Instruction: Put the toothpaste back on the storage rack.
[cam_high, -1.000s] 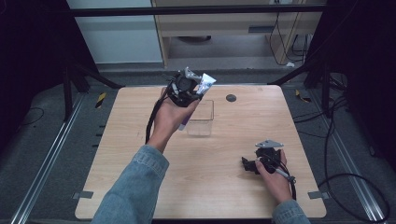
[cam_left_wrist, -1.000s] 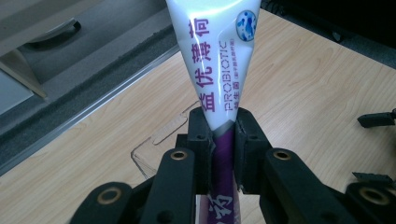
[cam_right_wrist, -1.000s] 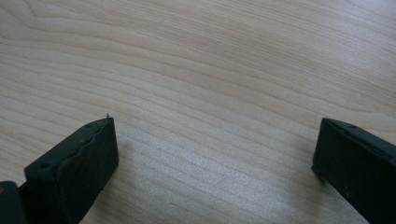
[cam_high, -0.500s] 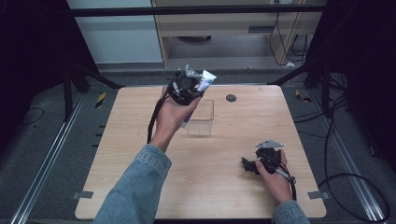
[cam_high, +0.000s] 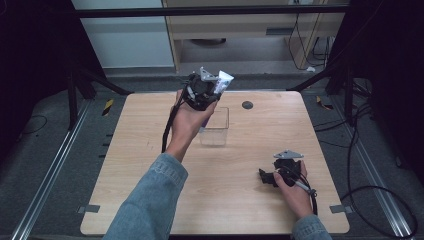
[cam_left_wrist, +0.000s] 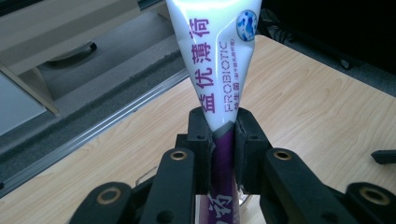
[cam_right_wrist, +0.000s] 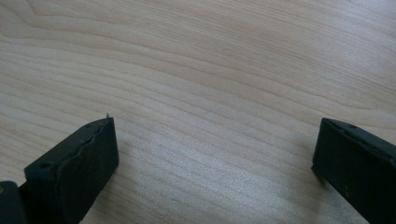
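Above the far middle of the table (cam_high: 150, 130), the left gripper (cam_high: 210, 86) is raised on an outstretched arm, jaws clamped on a white-and-purple tube (cam_left_wrist: 219, 60) that points up and away. Just below it stands a clear box (cam_high: 216, 127). Near the right front edge, the right gripper (cam_high: 270, 176) rests low, jaws spread wide over bare wood. A dark round spot (cam_high: 247, 105) lies beyond the box.

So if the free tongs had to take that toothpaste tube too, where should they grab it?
Probably the flat, wide white end of the toothpaste tube, coming from above with the pads on its two broad faces. It sticks up clear of the left tongs, which already pinch the narrow purple part; the right tongs stand open over the table.
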